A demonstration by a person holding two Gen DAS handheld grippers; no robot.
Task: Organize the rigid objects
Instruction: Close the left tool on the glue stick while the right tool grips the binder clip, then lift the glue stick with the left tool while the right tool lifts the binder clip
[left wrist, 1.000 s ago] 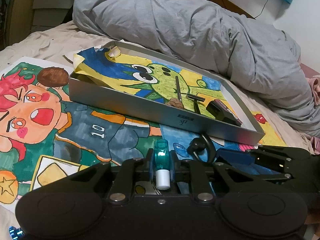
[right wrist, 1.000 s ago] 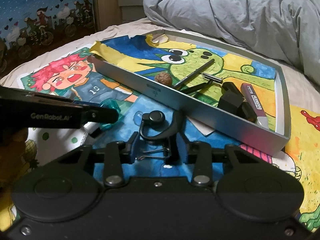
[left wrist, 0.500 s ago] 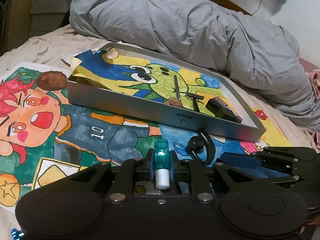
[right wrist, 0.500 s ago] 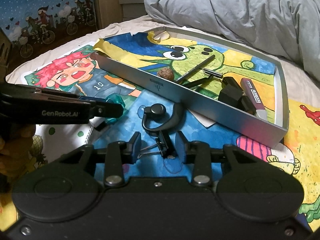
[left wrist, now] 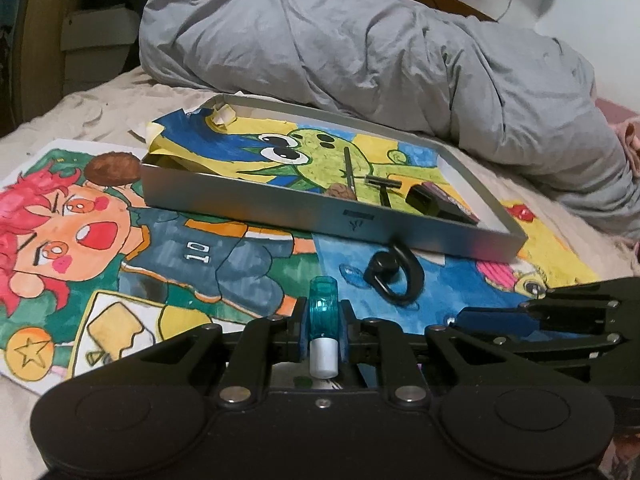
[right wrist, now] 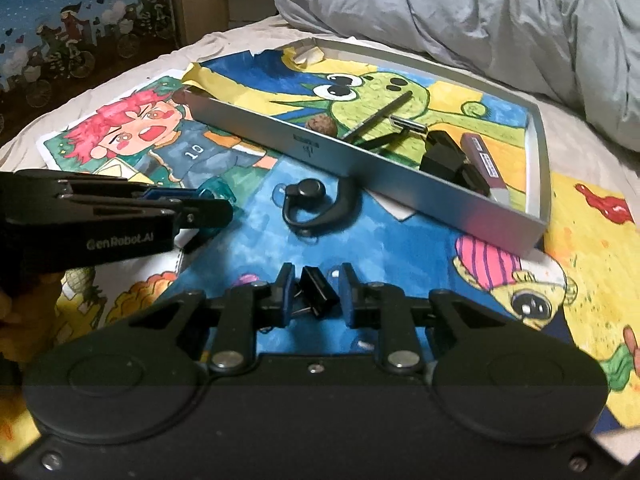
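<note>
Teal-capped tube (left wrist: 324,322) sits pinched in the left gripper (left wrist: 324,332); right gripper (right wrist: 316,292) spread, seemingly loose around the binder clip (right wrist: 318,292), which could squirt sideways when squeezed.

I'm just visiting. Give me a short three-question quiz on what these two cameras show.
1. True or false: the earpiece lies inside the tray.
2. What does the left gripper hold?
A. a razor
B. a teal tube
C. a walnut
3. Fill in: the binder clip sits between the fingers of the ____ gripper.

Key: 1 false; 2 B; 3 right.
</note>
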